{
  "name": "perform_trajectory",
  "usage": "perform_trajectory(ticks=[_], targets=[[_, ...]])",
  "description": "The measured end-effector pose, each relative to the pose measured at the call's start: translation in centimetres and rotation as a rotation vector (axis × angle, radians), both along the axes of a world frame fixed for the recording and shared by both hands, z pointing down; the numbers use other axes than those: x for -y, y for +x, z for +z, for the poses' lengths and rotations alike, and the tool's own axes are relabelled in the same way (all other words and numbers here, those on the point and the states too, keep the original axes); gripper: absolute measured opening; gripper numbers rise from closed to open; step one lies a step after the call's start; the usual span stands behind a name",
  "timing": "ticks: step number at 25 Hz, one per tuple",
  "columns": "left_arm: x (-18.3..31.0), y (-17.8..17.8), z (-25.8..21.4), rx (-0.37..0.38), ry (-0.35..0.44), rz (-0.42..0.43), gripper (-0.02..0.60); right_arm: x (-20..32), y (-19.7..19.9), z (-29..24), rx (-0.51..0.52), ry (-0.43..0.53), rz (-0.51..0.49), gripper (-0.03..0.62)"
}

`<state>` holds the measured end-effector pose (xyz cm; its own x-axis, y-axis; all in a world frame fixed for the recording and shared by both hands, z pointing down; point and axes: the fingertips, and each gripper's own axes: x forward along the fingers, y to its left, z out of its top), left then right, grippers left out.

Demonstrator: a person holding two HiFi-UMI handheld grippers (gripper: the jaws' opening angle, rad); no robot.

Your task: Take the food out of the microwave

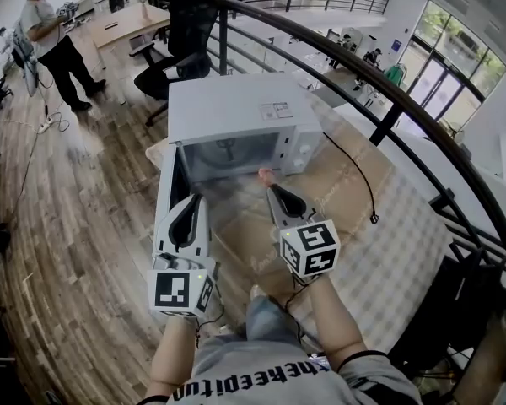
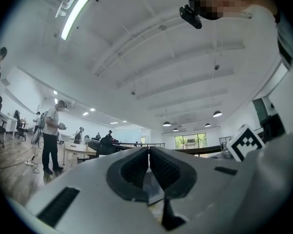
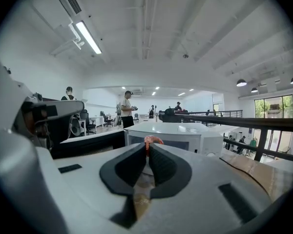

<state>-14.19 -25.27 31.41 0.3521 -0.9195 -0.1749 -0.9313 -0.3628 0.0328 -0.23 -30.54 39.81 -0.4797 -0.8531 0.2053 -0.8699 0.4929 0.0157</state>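
The white microwave [image 1: 244, 112] stands on the table with its door [image 1: 162, 194] swung open to the left, and its cavity [image 1: 228, 154] looks bare. My right gripper [image 1: 270, 186] is just in front of the opening, shut on a small orange piece of food [image 1: 264, 175]. That food [image 3: 151, 140] pokes up from the pinched tips of the right gripper [image 3: 148, 147]. My left gripper [image 1: 191, 199] hovers beside the open door. The left gripper [image 2: 149, 150] has its jaws closed together with nothing seen between them.
A black power cable [image 1: 363, 180] trails over the brown table cover [image 1: 346, 201] right of the microwave. A dark curved railing [image 1: 379, 87] runs behind and to the right. A black office chair [image 1: 181, 49] and a standing person [image 1: 55, 40] are on the wooden floor behind.
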Motion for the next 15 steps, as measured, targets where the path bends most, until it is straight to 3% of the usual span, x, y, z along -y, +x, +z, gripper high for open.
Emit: perform_trajectory(ticks=[15], targets=[[-2.2,1.1,-1.3,-0.004,0.023,0.024,0.011,-4.3,2.0,-4.4,0.037,0.086,0.041,0.023]])
